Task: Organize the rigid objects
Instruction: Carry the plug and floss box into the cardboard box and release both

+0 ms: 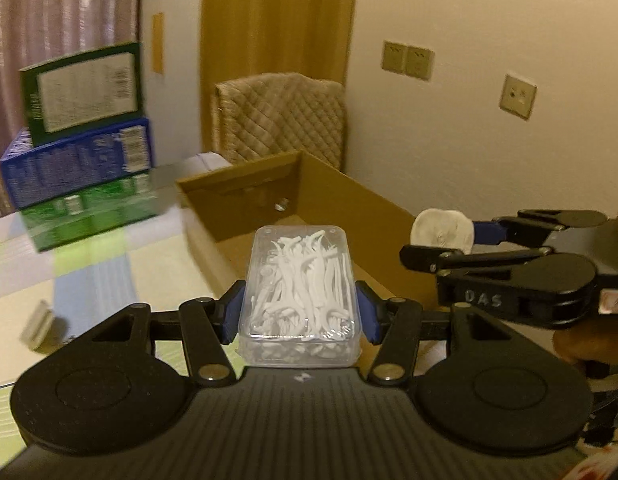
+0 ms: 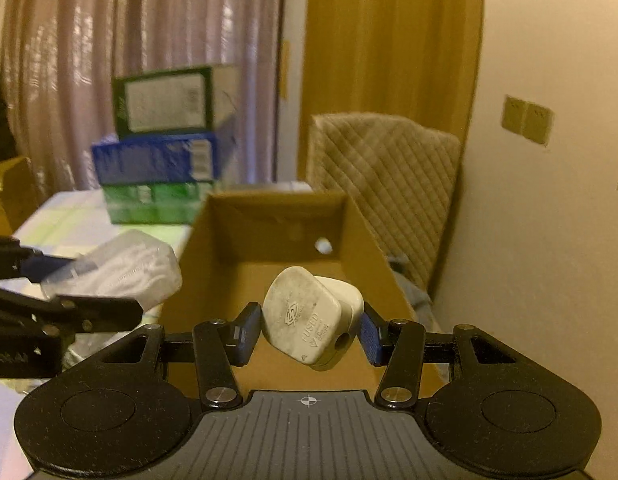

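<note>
Left wrist view: my left gripper (image 1: 297, 308) is clamped on the clear floss-pick case (image 1: 299, 292), held above the near-left rim of the open cardboard box (image 1: 349, 200). Right wrist view: my right gripper (image 2: 309, 330) is closed on the white fused plug (image 2: 309, 320), poised over the box interior, which holds only one small pale item at 1 o'clock, unidentifiable. Judgement: carry step; next comes lowering and releasing each inside without collision.

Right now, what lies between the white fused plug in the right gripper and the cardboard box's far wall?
Only bare cardboard box floor, seen in the right wrist view; the white fused plug hangs above it. A small hole marks the far wall.
</note>
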`<state>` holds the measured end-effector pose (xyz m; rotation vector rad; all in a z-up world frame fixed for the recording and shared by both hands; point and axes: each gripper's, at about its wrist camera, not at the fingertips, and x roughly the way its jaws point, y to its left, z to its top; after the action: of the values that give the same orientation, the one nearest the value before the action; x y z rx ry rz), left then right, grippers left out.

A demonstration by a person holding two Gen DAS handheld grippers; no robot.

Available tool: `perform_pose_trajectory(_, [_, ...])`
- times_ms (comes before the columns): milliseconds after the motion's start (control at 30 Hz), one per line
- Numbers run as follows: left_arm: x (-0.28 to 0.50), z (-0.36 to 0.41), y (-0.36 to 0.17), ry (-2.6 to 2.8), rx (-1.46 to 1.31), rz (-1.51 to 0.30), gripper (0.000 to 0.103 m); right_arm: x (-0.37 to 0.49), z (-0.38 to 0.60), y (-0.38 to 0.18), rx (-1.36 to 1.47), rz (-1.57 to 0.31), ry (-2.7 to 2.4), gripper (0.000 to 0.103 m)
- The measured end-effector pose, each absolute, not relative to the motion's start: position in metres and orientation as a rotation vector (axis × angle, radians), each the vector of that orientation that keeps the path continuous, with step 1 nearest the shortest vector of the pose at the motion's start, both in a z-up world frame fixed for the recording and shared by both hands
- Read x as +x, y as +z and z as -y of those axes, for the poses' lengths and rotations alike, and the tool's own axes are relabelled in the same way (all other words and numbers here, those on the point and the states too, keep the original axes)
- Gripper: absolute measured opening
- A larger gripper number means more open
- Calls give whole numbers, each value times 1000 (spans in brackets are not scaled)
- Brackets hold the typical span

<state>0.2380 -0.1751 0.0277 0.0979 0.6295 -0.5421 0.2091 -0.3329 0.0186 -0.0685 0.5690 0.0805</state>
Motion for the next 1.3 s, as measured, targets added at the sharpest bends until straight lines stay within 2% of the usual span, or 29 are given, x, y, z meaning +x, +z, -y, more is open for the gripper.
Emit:
perform_pose_trajectory(633, [258,216,-11,-570,170,-673,52,224,369,-12,-28,-607,77,48])
perform_pose_trajectory(1300, [237,131,11,-423,110,-581,53,233,345,-20,-63,-649,139,48])
